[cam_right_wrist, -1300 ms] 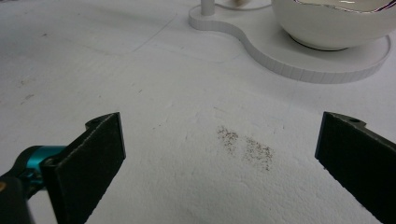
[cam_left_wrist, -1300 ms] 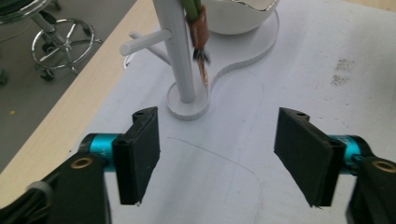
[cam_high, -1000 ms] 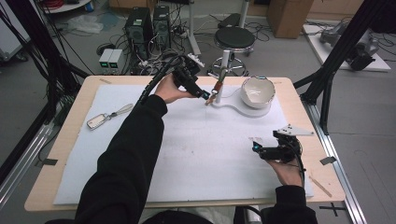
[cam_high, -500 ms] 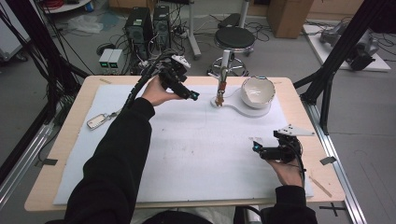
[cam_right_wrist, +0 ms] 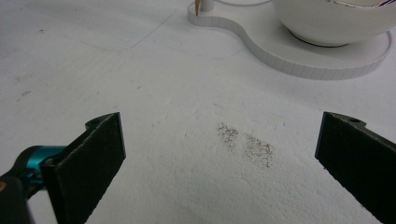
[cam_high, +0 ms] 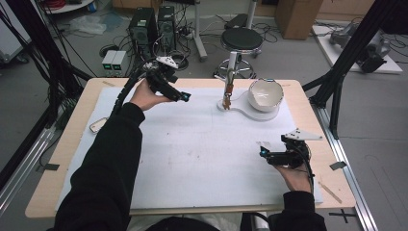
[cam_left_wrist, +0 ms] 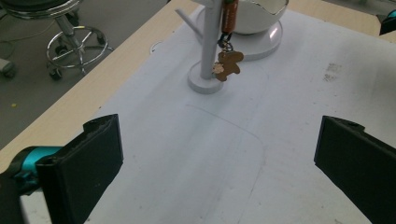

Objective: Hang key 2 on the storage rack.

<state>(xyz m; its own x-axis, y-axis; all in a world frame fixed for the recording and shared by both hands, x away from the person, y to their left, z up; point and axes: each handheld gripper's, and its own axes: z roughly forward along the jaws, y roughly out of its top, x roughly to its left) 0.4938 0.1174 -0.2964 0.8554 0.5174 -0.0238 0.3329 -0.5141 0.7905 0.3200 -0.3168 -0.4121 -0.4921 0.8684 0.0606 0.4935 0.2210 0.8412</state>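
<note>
As seen from the left gripper (cam_high: 182, 96), fingers apart and nearer, the gingerbread-man keychain (cam_left_wrist: 228, 64) hangs vertically on the stand (cam_left_wrist: 208, 44) straight ahead; right gripper (cam_high: 263, 153) fingers likewise apart.

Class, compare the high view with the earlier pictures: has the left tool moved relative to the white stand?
Yes. The left tool has drawn back leftward, away from the white stand, where the keychain hangs; its jaws stand open.

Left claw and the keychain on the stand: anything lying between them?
No. In the left gripper view, bare white mat runs from the open left claw to the stand with its hanging keychain.
</note>
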